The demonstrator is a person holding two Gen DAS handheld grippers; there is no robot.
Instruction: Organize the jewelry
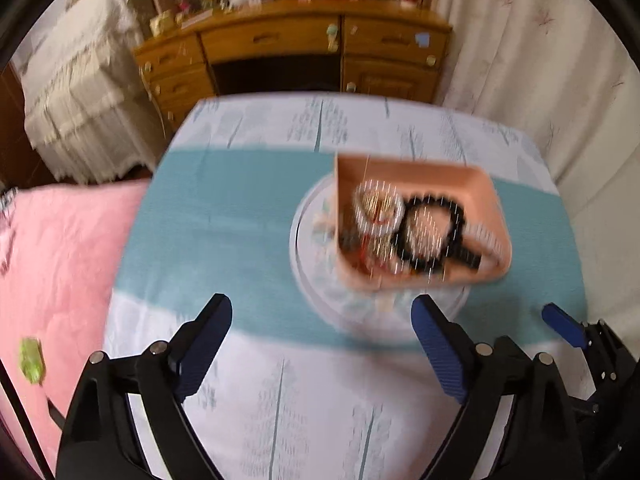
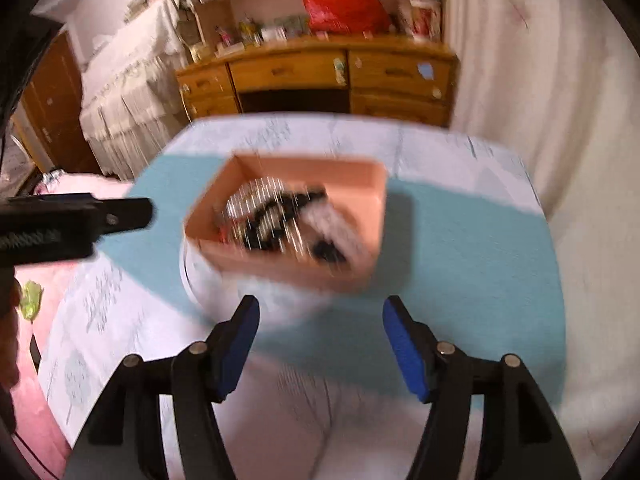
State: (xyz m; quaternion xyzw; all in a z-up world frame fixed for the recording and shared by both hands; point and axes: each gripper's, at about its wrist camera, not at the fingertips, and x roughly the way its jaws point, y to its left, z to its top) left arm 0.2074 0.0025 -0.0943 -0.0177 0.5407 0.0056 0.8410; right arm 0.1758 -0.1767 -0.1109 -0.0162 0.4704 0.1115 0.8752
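Pink jewelry tray point(image 2: 352, 184) lies just ahead of both empty, spread-fingered grippers, the right gripper point(image 2: 320, 344) squarely facing it, the left gripper point(image 1: 320, 344) offset.

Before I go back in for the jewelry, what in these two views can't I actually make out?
- Pieces in the pink box: motion-blurred in both views; only a black bead bracelet reads, in the left wrist view.
- Round white plate under the box: mostly covered by it.
- Items on the wooden desk: too small and blurred.
- Left gripper and right gripper: both open and empty.
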